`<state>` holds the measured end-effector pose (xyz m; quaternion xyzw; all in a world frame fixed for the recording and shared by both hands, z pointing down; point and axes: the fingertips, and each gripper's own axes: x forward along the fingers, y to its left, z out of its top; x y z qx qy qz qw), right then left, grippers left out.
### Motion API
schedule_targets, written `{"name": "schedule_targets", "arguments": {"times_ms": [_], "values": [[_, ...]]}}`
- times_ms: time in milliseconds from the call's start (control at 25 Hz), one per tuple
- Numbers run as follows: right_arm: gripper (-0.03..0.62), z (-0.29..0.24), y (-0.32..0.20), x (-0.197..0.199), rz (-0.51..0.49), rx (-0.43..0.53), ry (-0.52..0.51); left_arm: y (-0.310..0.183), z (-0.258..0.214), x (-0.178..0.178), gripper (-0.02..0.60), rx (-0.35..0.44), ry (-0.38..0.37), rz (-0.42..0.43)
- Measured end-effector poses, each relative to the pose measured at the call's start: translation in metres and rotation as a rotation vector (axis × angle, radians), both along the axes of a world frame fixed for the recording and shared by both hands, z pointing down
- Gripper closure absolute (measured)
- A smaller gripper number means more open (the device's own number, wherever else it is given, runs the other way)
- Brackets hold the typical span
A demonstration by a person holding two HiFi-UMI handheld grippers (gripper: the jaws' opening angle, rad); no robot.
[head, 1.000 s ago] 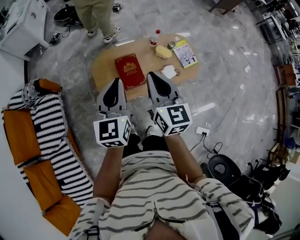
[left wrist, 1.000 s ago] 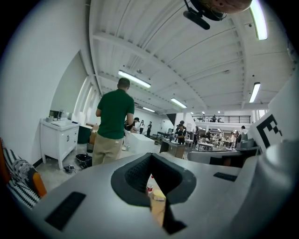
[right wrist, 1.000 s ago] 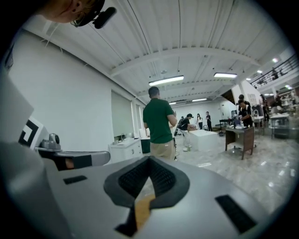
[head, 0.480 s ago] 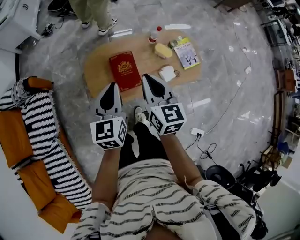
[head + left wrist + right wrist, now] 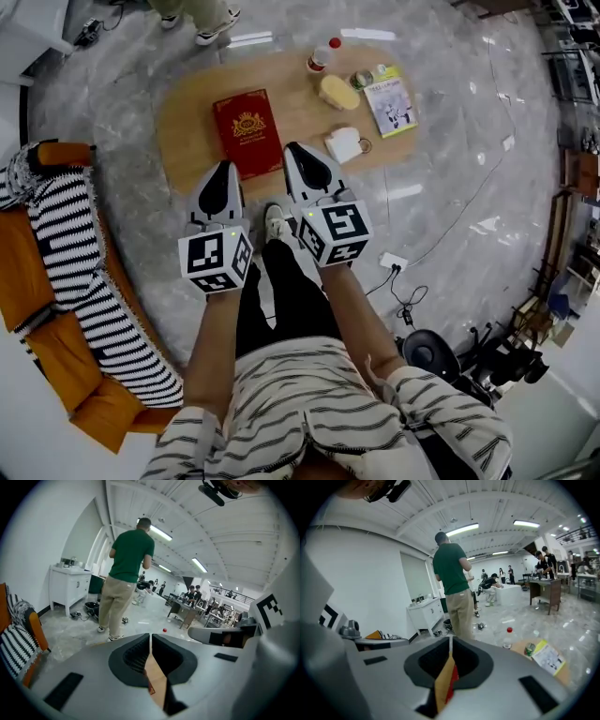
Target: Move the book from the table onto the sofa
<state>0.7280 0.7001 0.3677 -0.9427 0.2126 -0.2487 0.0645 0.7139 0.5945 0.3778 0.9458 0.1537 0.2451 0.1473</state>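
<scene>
- Red book [image 5: 247, 132] lies flat on the oval counter [image 5: 187, 122], at 12 o'clock from us.
- Sofa [image 5: 17, 258] sits at 9 o'clock, well apart, under a striped throw [image 5: 80, 272].
- Left tongs [image 5: 223, 167] and right tongs [image 5: 292, 148] are both pressed together and empty. Their tips flank the book's near edge.

Risks, as we judge them:
- Brought in pressed together, the tips would shove the book toward 12 o'clock instead of taking it.
- The flat cover offers little edge, so a one-sided pinch may let the book swing or fall open.
- White cup [image 5: 344, 144] stands at 3 o'clock of the book, near the right tongs, so it is an easy knock.
- Set down on the sloping throw, the book may slide off.
</scene>
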Motion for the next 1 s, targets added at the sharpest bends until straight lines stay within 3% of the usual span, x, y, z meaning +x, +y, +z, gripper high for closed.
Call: {"name": "schedule_targets", "arguments": {"times_ms": [240, 1000], "values": [[0.545, 0.049, 0.010, 0.007, -0.007, 0.007, -0.069, 0.006, 0.047, 0.007, 0.574, -0.022, -0.065, -0.021], [0.428, 0.187, 0.012, 0.026, -0.025, 0.031, -0.269, 0.007, 0.177, 0.021, 0.442, -0.104, -0.253, -0.041]]}}
